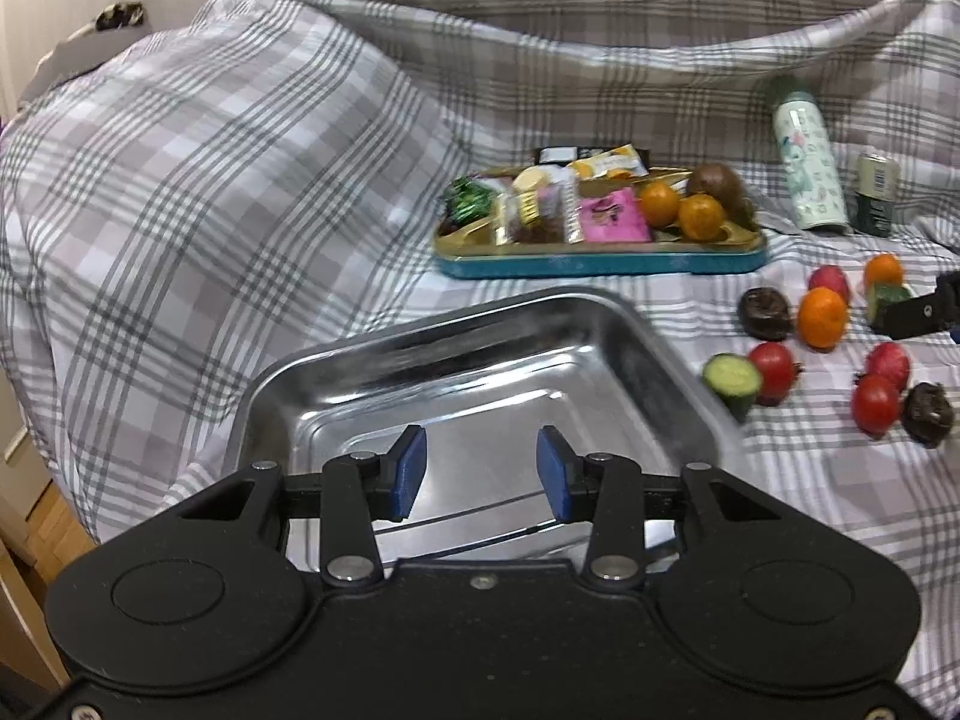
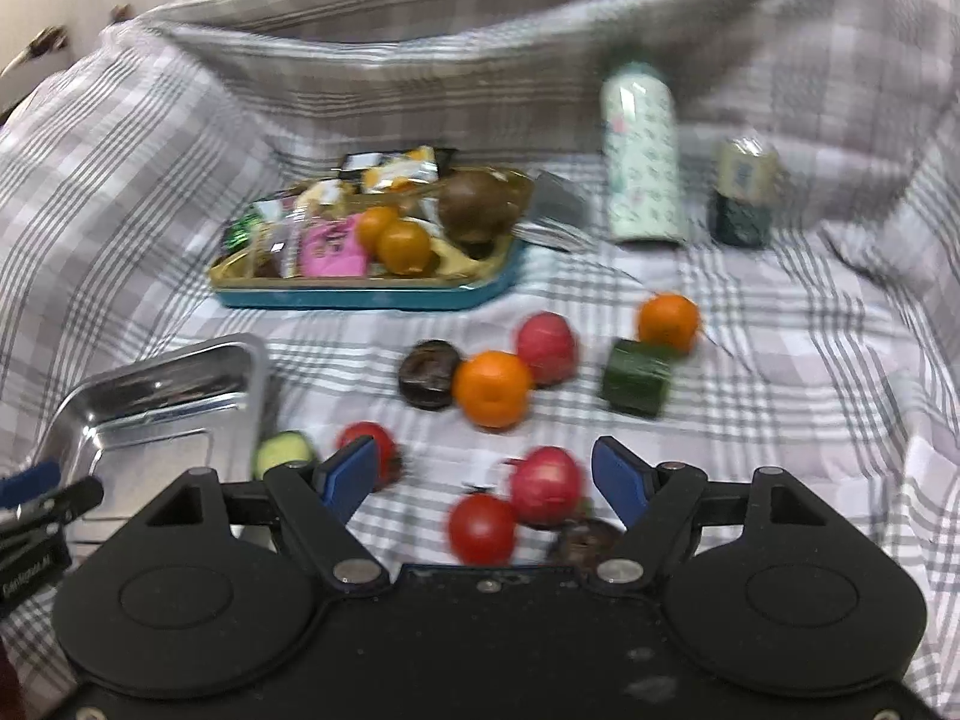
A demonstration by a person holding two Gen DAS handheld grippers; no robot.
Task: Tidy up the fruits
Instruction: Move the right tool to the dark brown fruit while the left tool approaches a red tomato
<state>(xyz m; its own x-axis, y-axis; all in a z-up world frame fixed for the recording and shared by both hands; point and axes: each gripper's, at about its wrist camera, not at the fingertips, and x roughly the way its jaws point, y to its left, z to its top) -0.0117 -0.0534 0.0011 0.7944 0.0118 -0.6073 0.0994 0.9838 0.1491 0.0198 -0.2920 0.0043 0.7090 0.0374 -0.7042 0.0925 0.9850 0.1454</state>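
Note:
Loose fruits lie on the checked bedsheet: an orange [image 2: 492, 388], a second orange [image 2: 668, 322], a red tomato [image 2: 482, 528], pink-red fruits [image 2: 546, 485] [image 2: 545, 348], dark passion fruits [image 2: 429, 382] and cucumber pieces [image 2: 637, 384] [image 2: 282, 452]. An empty steel tray [image 1: 480, 372] sits to their left. My left gripper [image 1: 482, 471] is open and empty over the tray's near edge. My right gripper [image 2: 487, 480] is open and empty, just above the nearest tomato and pink fruit. The right gripper also shows at the left wrist view's right edge [image 1: 918, 312].
A teal tray [image 1: 600, 264] with snack packets, two oranges and a brown fruit stands behind. A patterned bottle [image 1: 807, 162] and a small can [image 1: 876, 195] stand at the back right. Bunched bedding rises behind and to the left.

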